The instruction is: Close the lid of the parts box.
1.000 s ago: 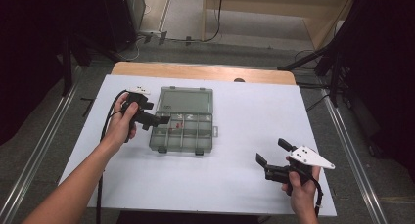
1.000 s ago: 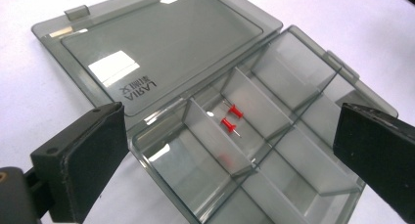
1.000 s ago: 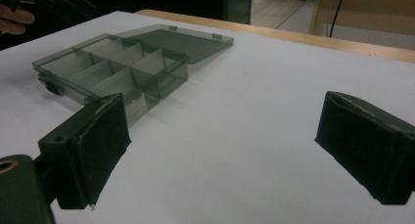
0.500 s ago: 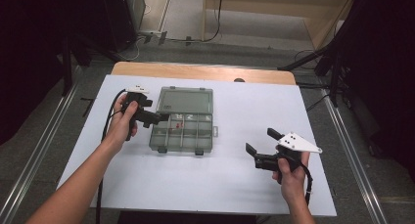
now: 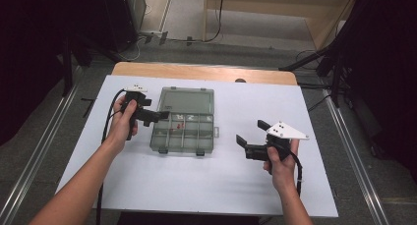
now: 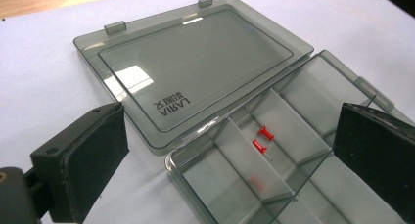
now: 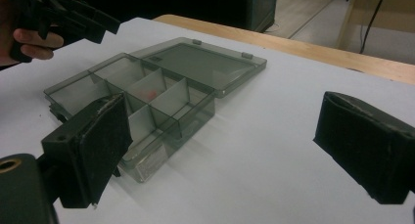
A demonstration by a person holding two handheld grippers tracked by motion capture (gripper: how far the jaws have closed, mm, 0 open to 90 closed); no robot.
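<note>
Fingers of both grippers stand wide apart, empty. Right gripper (image 5: 248, 142) has advanced toward the open box (image 5: 183, 133) at mid-counter (image 5: 246, 185); an approach seems underway. Left gripper (image 5: 160, 117) hovers at the box's left edge; its view reveals two red pins (image 6: 262, 139) inside.

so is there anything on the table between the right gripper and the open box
No. In the high view, only bare white table separates the right gripper from the open compartment box; the right gripper view agrees.
</note>
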